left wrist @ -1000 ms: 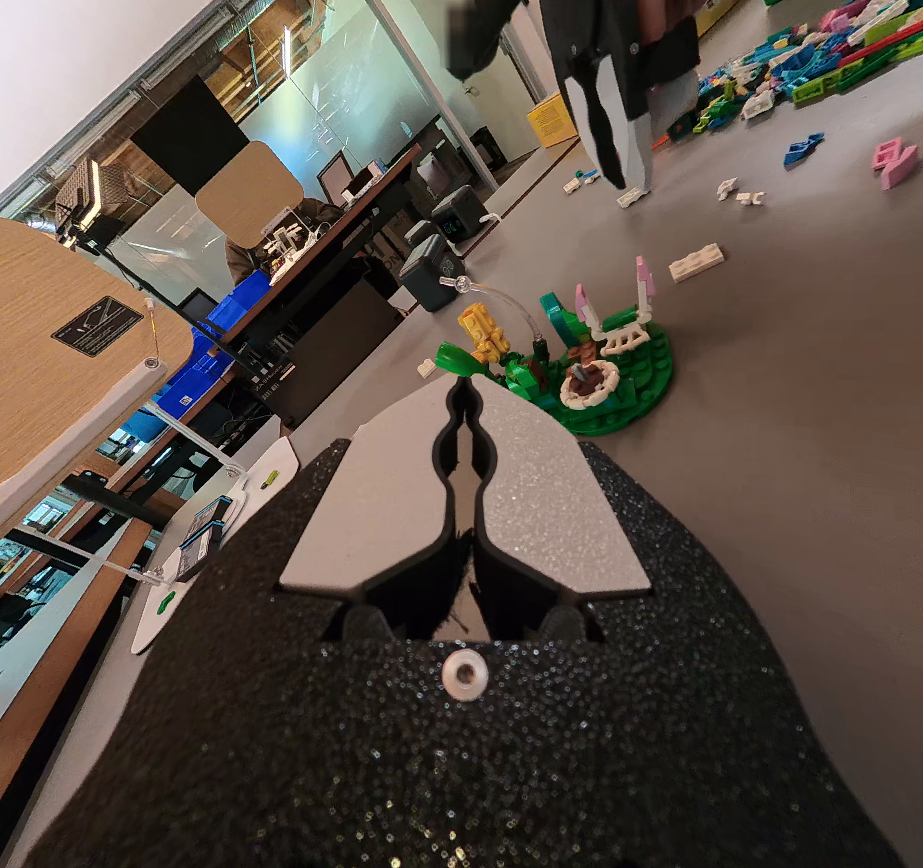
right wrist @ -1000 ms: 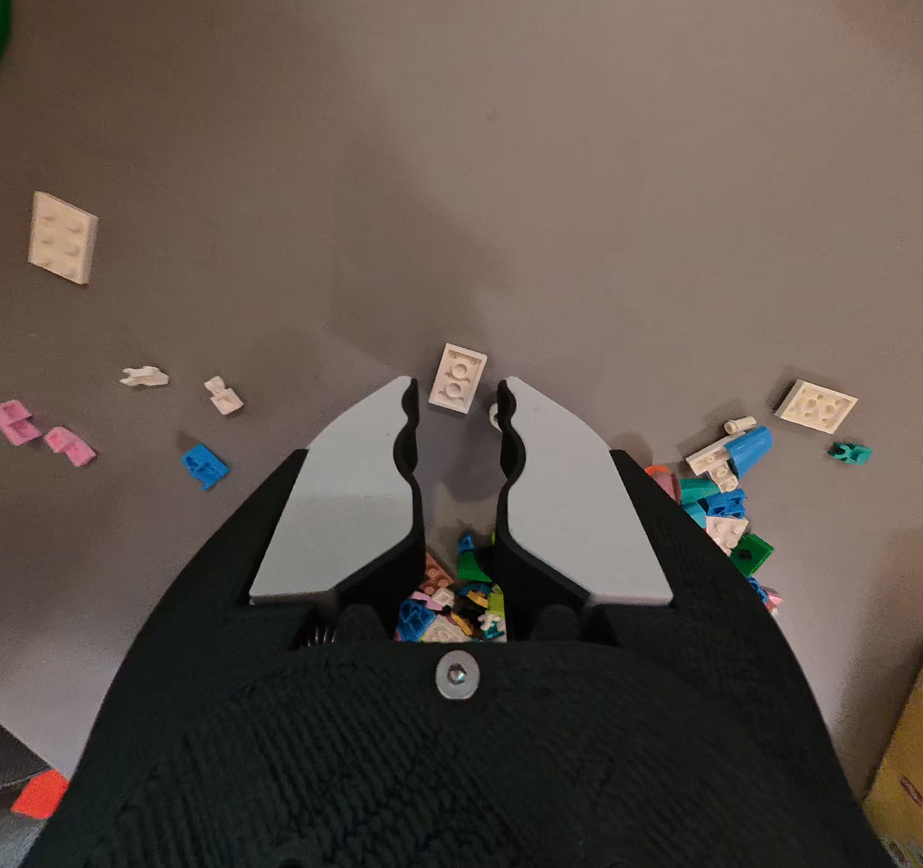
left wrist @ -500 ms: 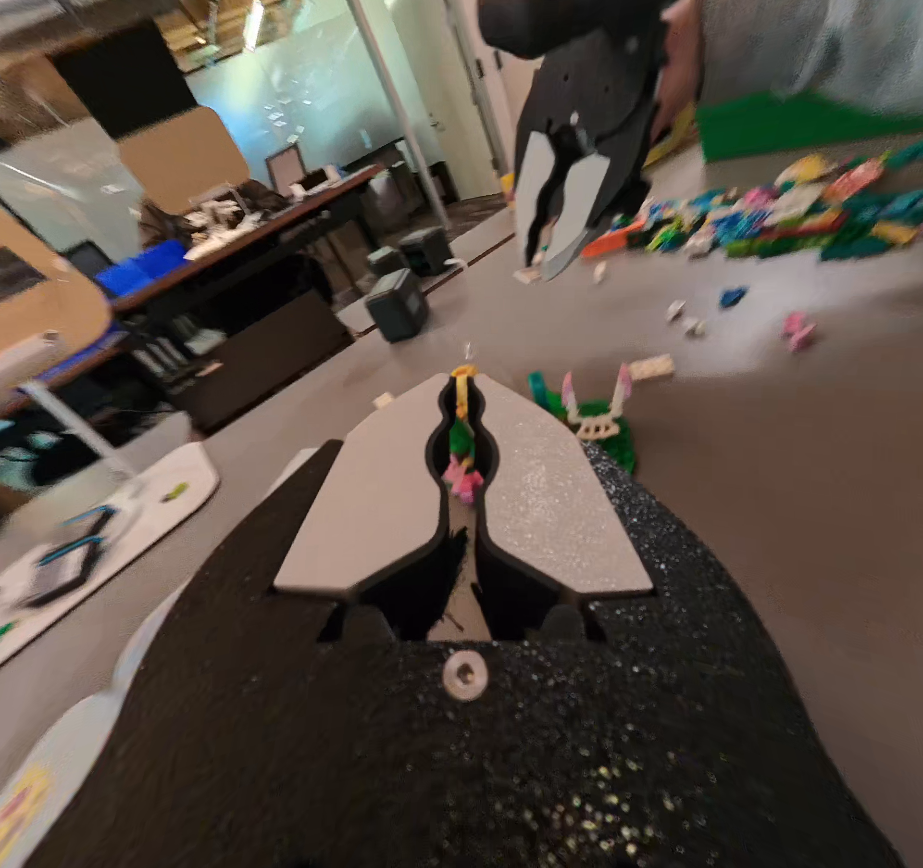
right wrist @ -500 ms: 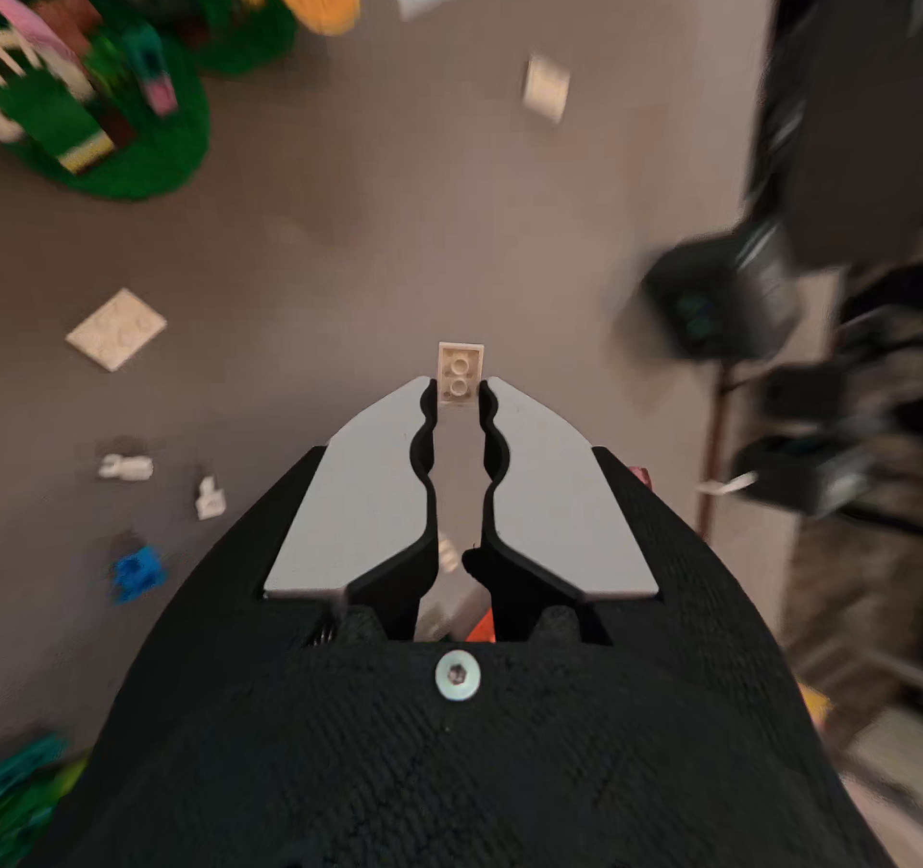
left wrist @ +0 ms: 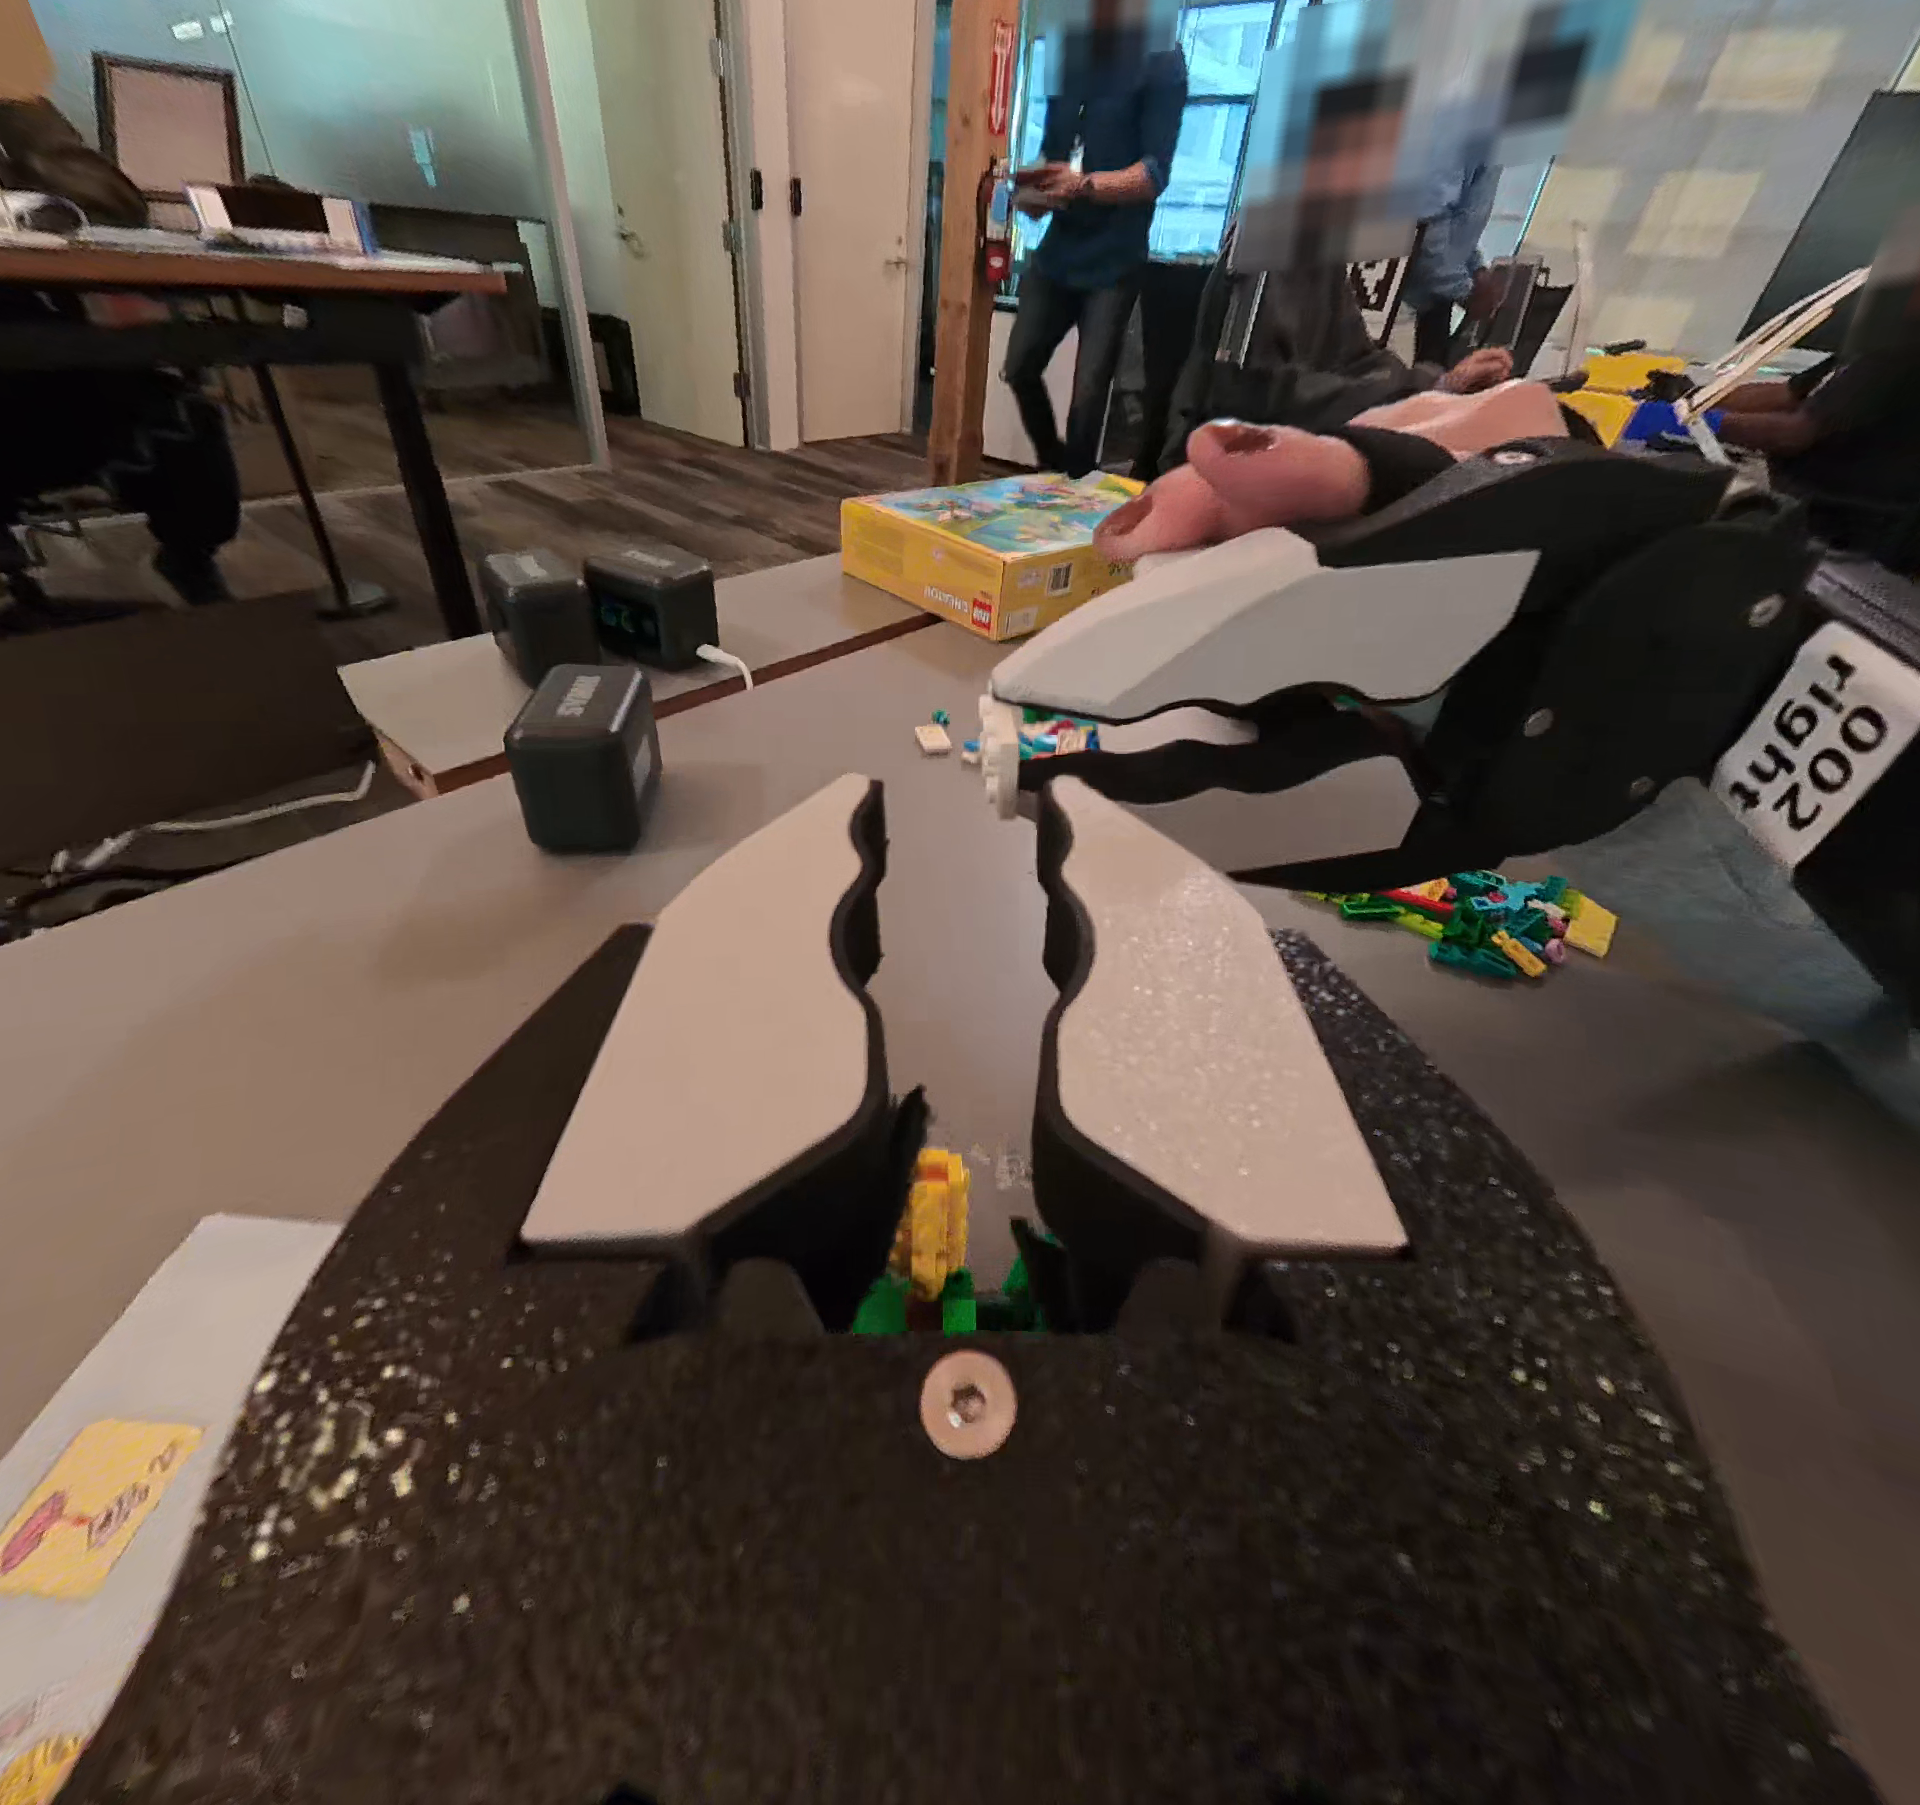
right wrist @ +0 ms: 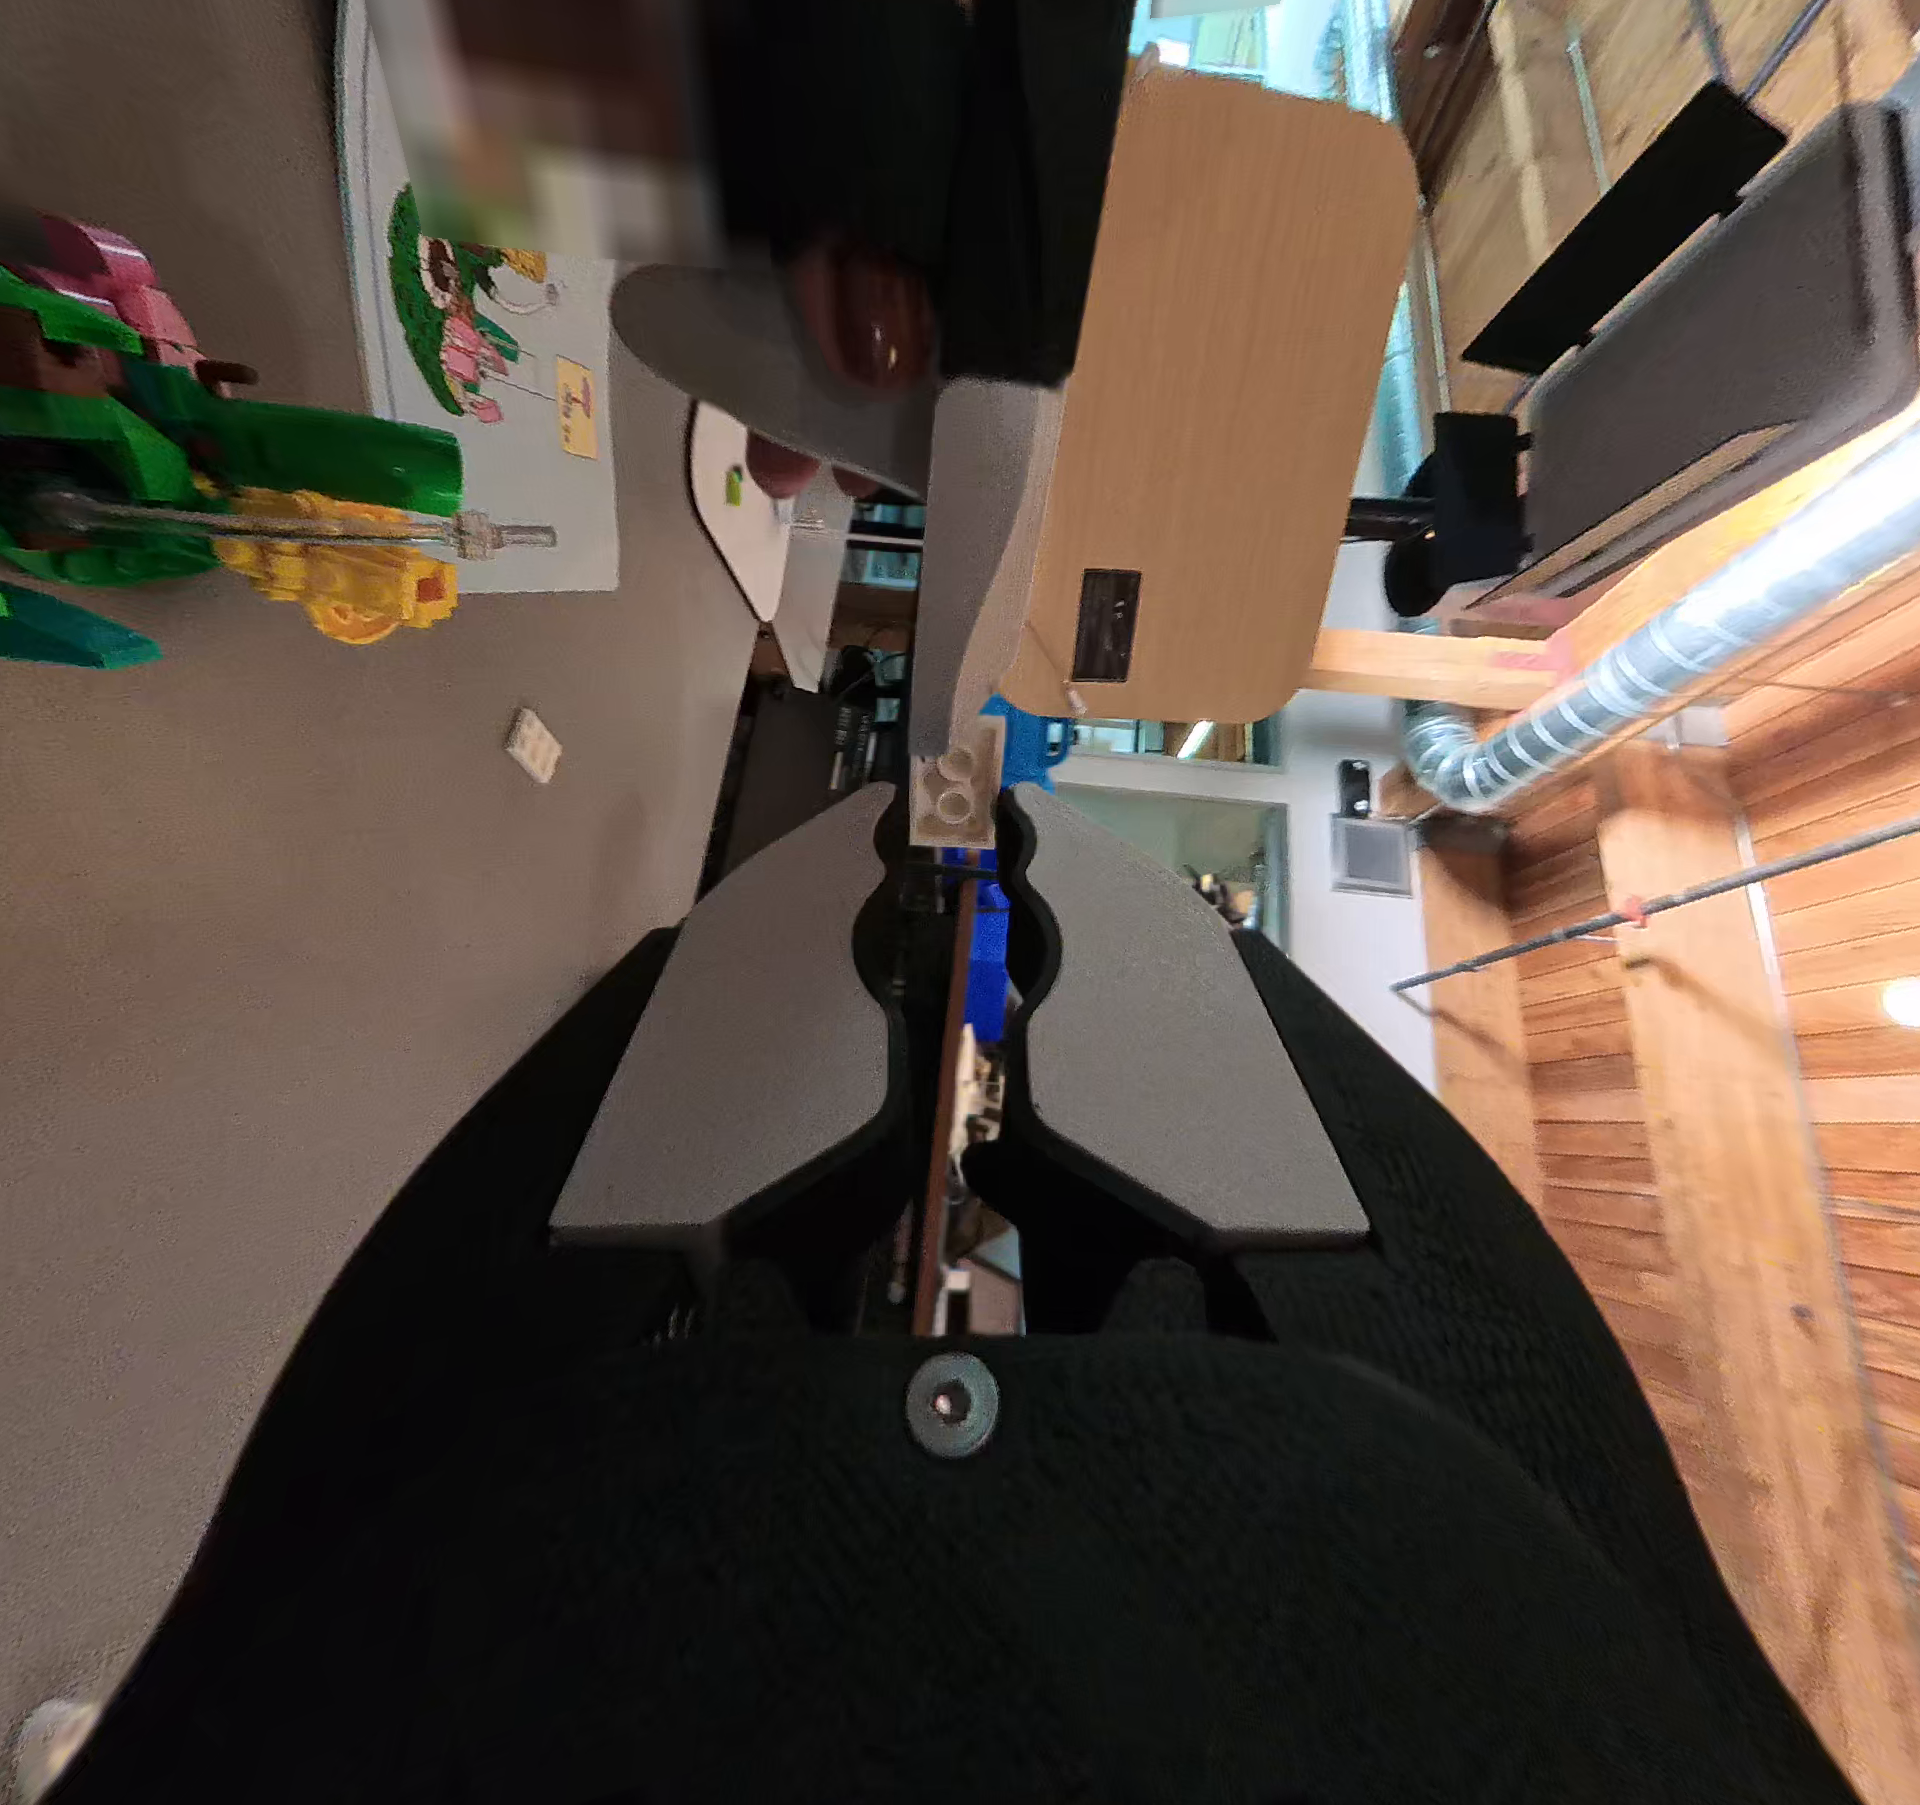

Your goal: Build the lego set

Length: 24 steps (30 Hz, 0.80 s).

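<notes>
The right gripper pinches a small white plate at its fingertips and holds it in the air, just beyond the tips of the left gripper, whose fingers stand spread with nothing between them. Below the left gripper, the green and yellow lego model sits on the grey table, with a loose pile of bricks farther off on the right and a yellow set box at the far edge.

Left claw agape, right claw clamped
</notes>
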Each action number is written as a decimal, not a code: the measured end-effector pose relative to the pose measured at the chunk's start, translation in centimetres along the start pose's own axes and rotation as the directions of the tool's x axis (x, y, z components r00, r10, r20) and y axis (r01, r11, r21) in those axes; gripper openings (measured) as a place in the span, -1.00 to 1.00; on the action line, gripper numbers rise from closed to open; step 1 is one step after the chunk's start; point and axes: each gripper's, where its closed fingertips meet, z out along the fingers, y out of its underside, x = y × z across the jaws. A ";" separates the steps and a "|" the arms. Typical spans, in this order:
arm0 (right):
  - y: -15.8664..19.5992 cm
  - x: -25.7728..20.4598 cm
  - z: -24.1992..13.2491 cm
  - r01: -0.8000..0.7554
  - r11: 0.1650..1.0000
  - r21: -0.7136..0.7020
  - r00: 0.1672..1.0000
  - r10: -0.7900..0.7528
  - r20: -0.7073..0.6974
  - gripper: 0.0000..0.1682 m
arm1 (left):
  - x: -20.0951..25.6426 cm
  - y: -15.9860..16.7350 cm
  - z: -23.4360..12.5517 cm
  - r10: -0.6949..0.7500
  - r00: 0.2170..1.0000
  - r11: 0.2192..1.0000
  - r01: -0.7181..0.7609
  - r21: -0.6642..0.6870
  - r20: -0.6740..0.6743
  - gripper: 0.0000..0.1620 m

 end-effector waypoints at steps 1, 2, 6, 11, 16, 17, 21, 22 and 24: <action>-0.2 0.2 0.0 0.026 1.000 0.002 0.999 -0.026 -0.019 -0.83 | 0.1 -0.2 0.1 0.024 1.000 1.000 -0.024 0.014 0.001 -0.73; -0.3 0.4 -0.1 0.049 0.999 0.004 0.998 -0.049 -0.034 -0.84 | 0.3 -0.3 0.2 0.048 0.999 0.999 -0.048 0.020 0.000 -0.80; -0.6 0.2 -0.2 0.076 0.997 -0.005 0.996 -0.076 -0.038 -0.83 | 0.9 -0.1 0.8 0.111 0.993 0.994 -0.110 0.019 -0.032 -0.95; -0.6 -0.2 -1.4 -0.254 0.965 0.071 0.959 0.242 0.147 -0.78 | 1.0 -0.1 -0.2 0.465 0.885 0.884 -0.465 0.053 0.006 -0.95; -2.1 1.0 -4.0 -0.935 0.320 -0.151 0.145 0.735 0.663 -0.64 | 3.1 -0.9 -2.1 0.846 0.525 0.512 -0.848 0.138 0.093 -0.95; -2.5 1.4 -4.5 -0.951 0.235 -0.203 0.024 0.707 0.707 -0.64 | 3.5 -0.8 -2.1 0.880 0.464 0.451 -0.883 0.132 0.101 -0.95; -3.2 -0.3 -5.3 -0.903 0.241 -0.355 -0.127 0.640 0.758 -0.70 | 5.3 0.0 -2.2 0.952 0.290 0.276 -0.952 0.132 0.101 -0.95; -3.4 -0.9 -5.5 -0.887 0.271 -0.375 -0.131 0.630 0.765 -0.71 | 5.7 0.3 -2.1 0.961 0.260 0.247 -0.960 0.130 0.095 -0.95; -4.0 -1.6 -6.0 -0.865 0.299 -0.403 -0.156 0.603 0.783 -0.70 | 6.3 0.7 -2.1 0.967 0.240 0.227 -0.964 0.141 0.081 -0.95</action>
